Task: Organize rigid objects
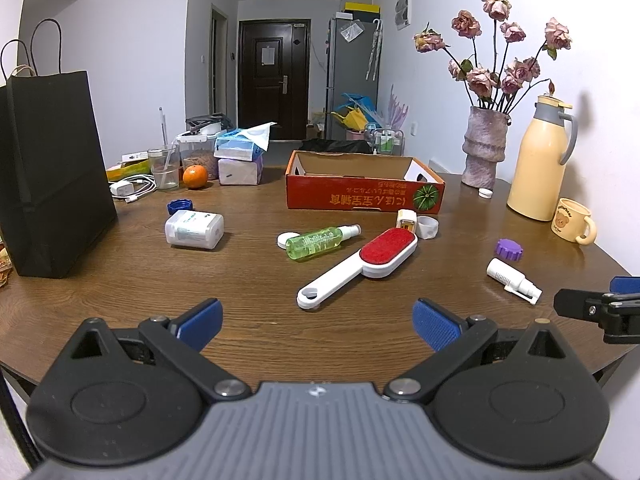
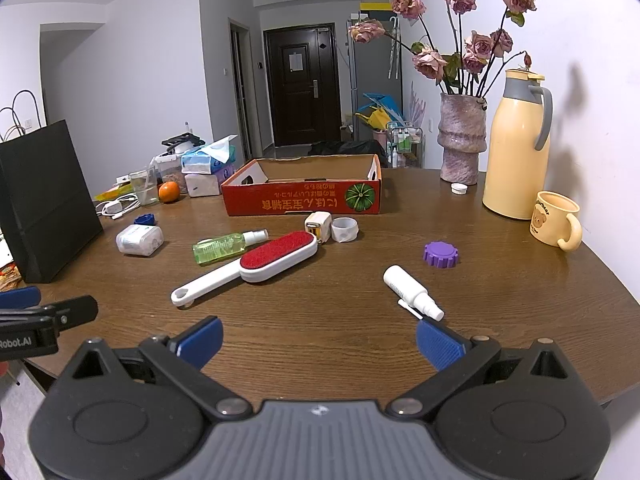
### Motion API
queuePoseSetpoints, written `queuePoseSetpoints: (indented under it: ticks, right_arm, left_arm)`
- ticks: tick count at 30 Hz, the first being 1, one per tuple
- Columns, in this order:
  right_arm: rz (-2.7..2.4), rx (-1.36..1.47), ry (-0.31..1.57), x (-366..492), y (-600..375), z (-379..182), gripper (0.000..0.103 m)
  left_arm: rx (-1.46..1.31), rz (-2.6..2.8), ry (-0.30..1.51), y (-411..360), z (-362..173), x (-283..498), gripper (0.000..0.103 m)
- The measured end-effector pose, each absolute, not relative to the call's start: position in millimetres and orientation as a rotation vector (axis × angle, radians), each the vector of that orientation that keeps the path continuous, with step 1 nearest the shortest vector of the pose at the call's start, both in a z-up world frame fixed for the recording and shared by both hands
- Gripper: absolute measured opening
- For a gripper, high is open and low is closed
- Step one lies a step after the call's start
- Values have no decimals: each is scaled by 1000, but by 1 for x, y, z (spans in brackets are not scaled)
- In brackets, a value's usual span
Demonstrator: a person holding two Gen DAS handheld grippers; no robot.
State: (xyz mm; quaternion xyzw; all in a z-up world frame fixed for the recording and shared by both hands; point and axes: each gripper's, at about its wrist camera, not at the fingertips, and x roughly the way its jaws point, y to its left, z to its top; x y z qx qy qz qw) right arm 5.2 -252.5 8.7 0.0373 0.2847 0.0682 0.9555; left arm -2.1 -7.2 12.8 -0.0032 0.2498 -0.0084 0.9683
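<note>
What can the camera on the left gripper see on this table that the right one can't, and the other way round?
Only the left wrist view shows the small white cap tucked behind the green spray bottle; the right view hides it. Only the right wrist view shows the left gripper's "Robot.AI" label. Both share the red lint brush, the orange cardboard box, the purple cap and the white spray bottle.

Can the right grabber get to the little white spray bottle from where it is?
Probably yes. The right gripper is open, and the white spray bottle lies on the table just ahead of its right finger, with nothing between them. The purple cap sits farther back.
</note>
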Motion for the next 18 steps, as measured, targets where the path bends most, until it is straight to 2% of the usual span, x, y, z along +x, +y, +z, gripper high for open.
queuePoseSetpoints:
  ticks: [18]
  right_arm:
    - [128, 72, 591, 28, -259, 0, 103]
  left_arm:
    - [-18, -32, 527, -12, 3, 22, 103]
